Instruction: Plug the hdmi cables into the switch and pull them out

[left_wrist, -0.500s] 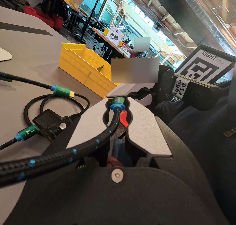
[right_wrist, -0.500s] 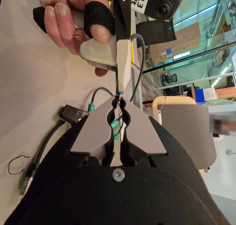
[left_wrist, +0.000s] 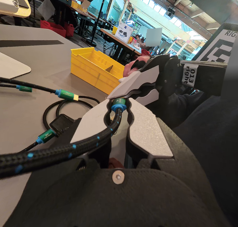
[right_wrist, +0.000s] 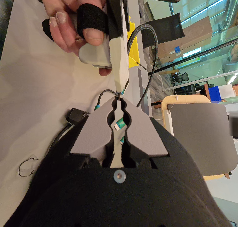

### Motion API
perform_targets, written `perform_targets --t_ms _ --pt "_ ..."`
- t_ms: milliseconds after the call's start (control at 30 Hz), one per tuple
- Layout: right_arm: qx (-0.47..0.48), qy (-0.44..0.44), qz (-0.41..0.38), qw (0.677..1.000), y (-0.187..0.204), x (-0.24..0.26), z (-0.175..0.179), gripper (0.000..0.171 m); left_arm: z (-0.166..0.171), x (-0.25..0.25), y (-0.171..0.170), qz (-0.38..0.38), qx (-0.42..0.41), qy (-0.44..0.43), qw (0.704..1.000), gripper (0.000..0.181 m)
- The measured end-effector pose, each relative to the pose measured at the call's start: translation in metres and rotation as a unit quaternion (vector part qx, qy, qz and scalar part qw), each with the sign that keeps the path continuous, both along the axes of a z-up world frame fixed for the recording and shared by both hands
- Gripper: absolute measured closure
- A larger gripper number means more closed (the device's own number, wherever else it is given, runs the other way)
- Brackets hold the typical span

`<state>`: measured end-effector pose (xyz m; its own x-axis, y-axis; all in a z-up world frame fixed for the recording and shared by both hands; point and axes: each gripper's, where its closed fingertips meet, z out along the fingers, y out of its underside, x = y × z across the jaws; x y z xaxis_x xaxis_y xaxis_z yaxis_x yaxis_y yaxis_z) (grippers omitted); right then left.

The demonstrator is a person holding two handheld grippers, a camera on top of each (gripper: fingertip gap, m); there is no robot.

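My left gripper is shut on a green HDMI plug with a blue collar, and its black braided cable runs off to the left. My right gripper meets it tip to tip, with its jaws nearly closed on the plug's metal end. In the right wrist view, the left gripper hangs down from above in a hand. The black switch lies on the table with one green plug in it; it also shows in the right wrist view. Two loose green plugs lie nearby.
A yellow bin stands on the grey table behind the cables. A thin black wire loop lies on the table at the left. A chair with a wooden frame stands beyond the table edge. Other workbenches are far behind. Left and right tips are no more than a few centimetres apart. The black switch is about 15 cm from both grippers' fingertips.
Both grippers stay joined at the plug. The left gripper looms larger in the right wrist view. The right gripper now shows more from the side in the left wrist view.
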<state>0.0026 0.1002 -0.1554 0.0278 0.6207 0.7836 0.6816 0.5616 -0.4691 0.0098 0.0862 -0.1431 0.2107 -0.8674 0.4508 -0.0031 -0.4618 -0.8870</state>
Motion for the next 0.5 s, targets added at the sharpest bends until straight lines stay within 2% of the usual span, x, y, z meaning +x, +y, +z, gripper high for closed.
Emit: perform_targets --t_ms 67,167,300,367,500 --pt "-0.010 0.012 0.002 1.000 -0.001 0.000 0.002 0.159 0.001 -0.001 0.001 0.002 -0.002 -0.005 1.000 0.161" --pt "-0.052 0.032 0.007 0.998 -0.003 0.001 0.002 0.157 0.000 -0.001 0.002 0.009 0.010 0.002 1.000 0.161" --pt "-0.186 0.086 0.001 0.979 -0.006 0.004 -0.004 0.157 -0.002 0.000 0.001 0.021 0.058 0.030 0.998 0.161" --pt "-0.297 0.131 -0.006 0.946 -0.009 0.006 -0.006 0.159 -0.002 0.000 0.001 0.027 0.083 0.039 0.995 0.160" --pt "-0.481 0.208 0.012 0.852 -0.021 0.004 -0.008 0.160 -0.001 0.000 0.003 0.048 0.145 0.055 0.987 0.160"
